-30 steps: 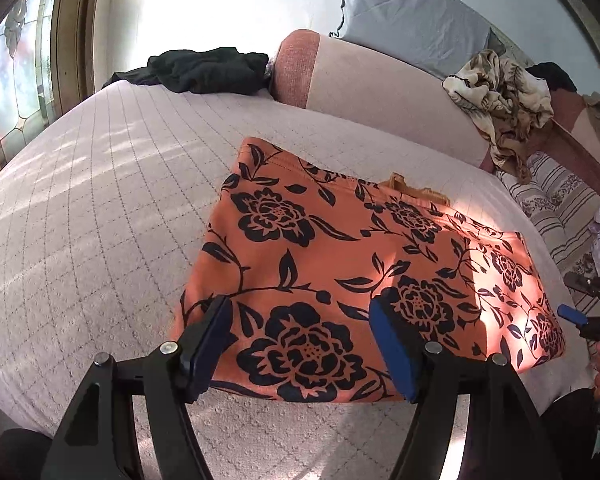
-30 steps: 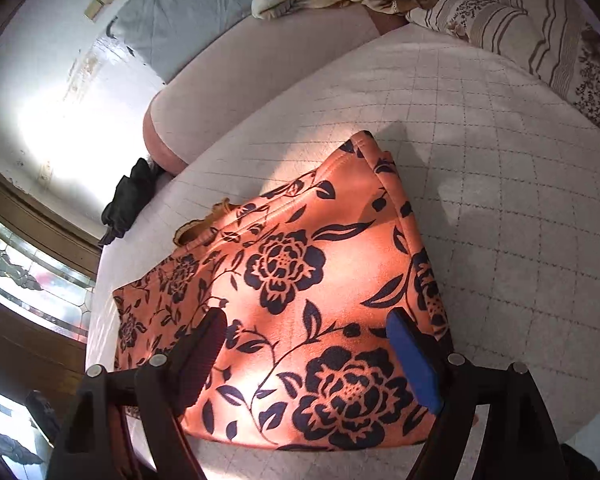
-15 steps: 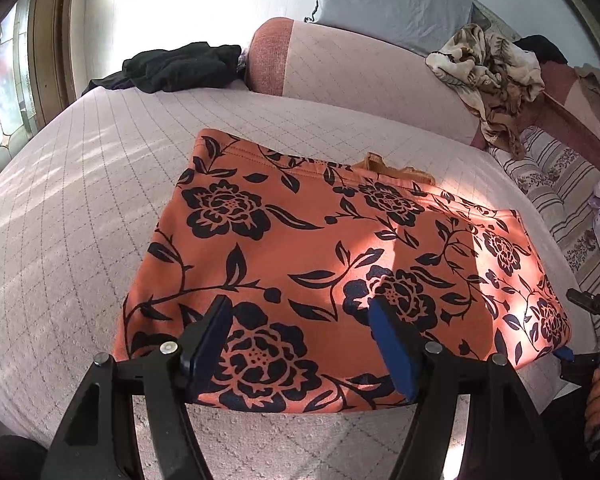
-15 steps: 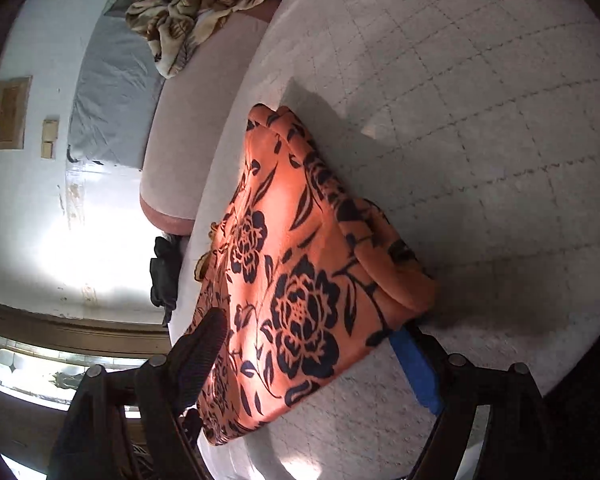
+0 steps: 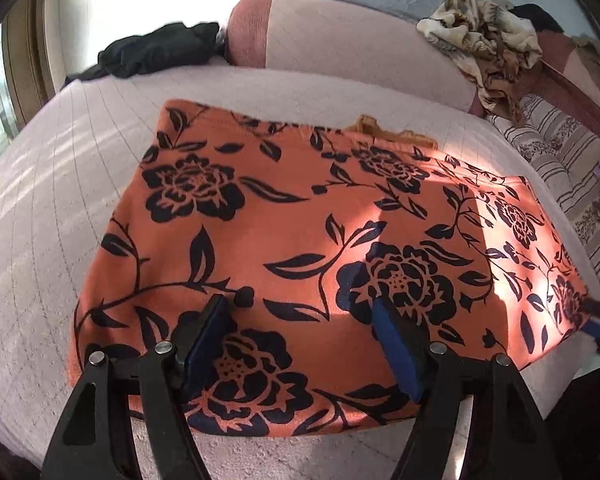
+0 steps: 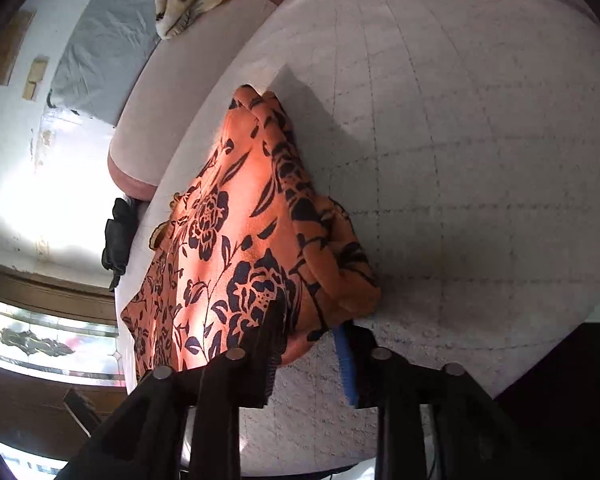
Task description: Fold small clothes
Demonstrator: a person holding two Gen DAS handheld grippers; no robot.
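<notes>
**Gripping the near right corner of the floral garment**

Lying flat on the quilted bed (image 5: 40, 208) is the orange garment with black flowers (image 5: 300, 240), spread wide in the left wrist view, its near edge being overhung by the left tool (image 5: 300, 332). That tool is being held wide, its blue pads standing apart above the cloth near the garment's near edge, with nothing being pinched between them.

The right tool (image 6: 312, 332) is being closed on the garment's near right corner: its jaws have just been narrowing, and a bunched fold of orange cloth is being held between the dark finger and the blue pad (image 6: 346, 360). From that corner the cloth is being lifted slightly off the bed, the garment's right edge rising in a rumpled ridge.

Beyond the garment's far edge a pink bolster (image 5: 340, 44) is lying across the bed. A dark piece of clothing (image 5: 156, 52) is resting beyond the garment's far left corner, and a crumpled beige patterned cloth (image 5: 484, 36) is piled beyond its far right corner, on the bolster.
</notes>
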